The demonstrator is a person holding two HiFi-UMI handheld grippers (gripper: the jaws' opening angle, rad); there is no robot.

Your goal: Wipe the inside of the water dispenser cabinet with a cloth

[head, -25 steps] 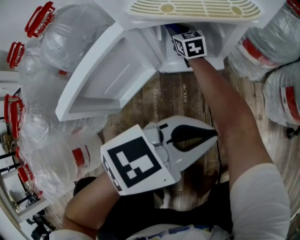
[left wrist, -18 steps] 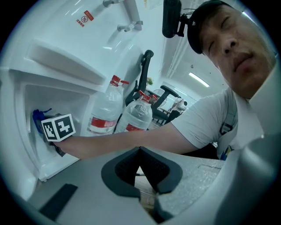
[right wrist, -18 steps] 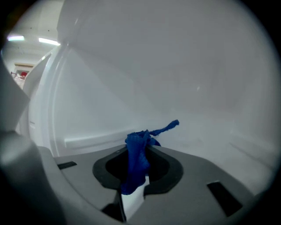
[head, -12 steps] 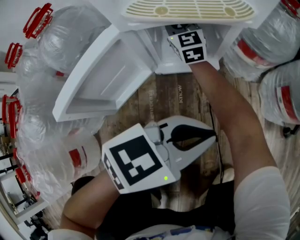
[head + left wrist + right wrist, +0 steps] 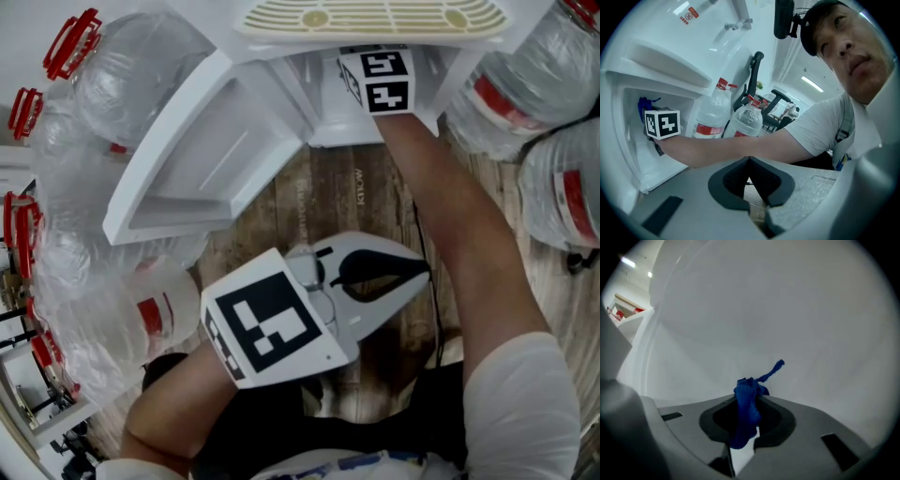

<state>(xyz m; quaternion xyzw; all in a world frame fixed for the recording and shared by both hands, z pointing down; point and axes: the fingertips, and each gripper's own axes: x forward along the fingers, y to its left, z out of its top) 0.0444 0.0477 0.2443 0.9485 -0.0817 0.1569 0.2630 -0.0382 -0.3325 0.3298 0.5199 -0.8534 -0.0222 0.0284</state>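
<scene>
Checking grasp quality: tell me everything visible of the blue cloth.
The blue cloth looks like woven fabric, bunched into a wad. The right gripper is shut on it; a thin tail sticks up past the jaw tips and a fold hangs down between them. It faces the white cabinet wall; whether it touches can't be told.

You've got clear water jugs (image 5: pixel 112 84) stacked on your left (red handles, red labels) and more jugs (image 5: pixel 553 103) on your right. Wood-plank floor (image 5: pixel 328 202) runs between them. The left gripper view shows black office chairs (image 5: pixel 780 101) behind two bottles (image 5: pixel 726 119).
</scene>
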